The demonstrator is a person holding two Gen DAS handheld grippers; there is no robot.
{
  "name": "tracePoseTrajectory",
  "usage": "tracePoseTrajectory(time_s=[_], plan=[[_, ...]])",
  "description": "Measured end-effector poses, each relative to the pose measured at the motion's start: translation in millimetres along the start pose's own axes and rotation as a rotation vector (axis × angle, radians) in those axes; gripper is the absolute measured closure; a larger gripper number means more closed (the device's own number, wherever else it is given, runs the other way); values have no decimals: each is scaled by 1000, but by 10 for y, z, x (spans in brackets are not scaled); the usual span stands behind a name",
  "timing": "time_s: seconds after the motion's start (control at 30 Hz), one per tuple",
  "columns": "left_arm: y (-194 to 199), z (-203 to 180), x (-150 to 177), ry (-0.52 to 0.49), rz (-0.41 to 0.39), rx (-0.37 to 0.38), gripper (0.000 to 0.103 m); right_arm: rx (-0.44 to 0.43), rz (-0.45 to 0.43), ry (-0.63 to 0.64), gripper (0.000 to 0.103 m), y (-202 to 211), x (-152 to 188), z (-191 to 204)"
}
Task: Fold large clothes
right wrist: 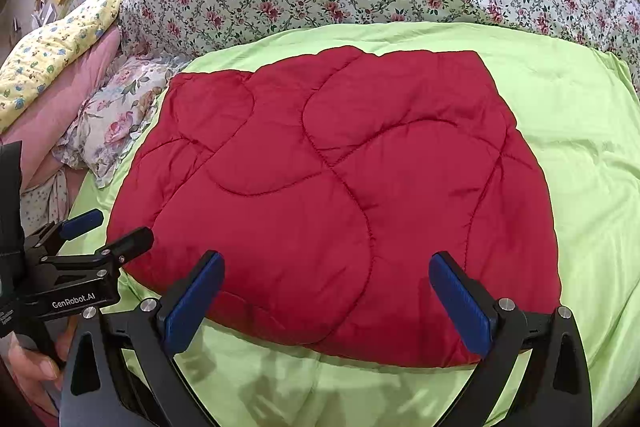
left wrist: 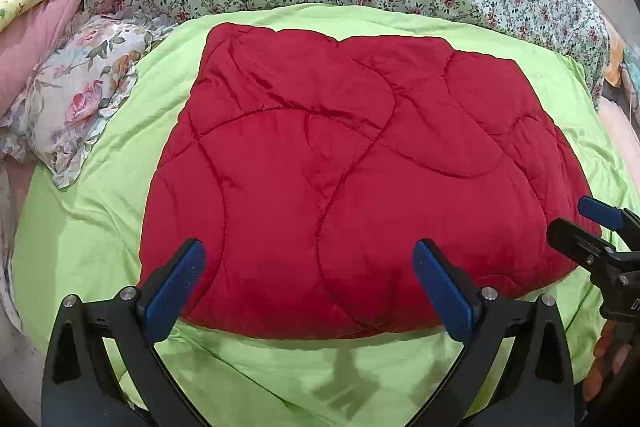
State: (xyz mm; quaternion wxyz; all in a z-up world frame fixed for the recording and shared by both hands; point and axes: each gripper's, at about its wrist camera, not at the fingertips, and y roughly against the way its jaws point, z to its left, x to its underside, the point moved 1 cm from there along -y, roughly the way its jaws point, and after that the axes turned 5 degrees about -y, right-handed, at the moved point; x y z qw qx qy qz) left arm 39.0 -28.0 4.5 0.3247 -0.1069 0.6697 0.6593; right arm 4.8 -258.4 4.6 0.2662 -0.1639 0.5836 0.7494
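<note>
Red quilted garment (left wrist: 360, 167) lies folded into a puffy block, flat on the green sheet (left wrist: 100, 235), centre of bed. Left gripper (left wrist: 308, 267) and right gripper (right wrist: 326, 279) hover at its near edge, fingers spread wide, holding nothing. Sleeves and collar hidden.

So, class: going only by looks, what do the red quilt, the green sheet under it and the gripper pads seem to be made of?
Red quilt: padded fabric, probably a smooth synthetic shell; puffy panels, curved stitch lines, slight sheen.
Green sheet: thin woven cloth, maybe cotton or a blend; matte with fine wrinkles.
Gripper pads: blue, finely textured, likely rubber or soft plastic, on black arms whose material the frames leave open.
</note>
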Motion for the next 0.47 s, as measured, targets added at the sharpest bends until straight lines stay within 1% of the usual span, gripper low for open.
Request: tracePoseTrajectory(time_s=[0.27,0.47], plan=[[25,-9,4,6,-12,40,0,-11,3,2,0,-18,17,24],[24,-33,-2,-4,-18,33,0,-14,0,-5,0,-17,12,8]])
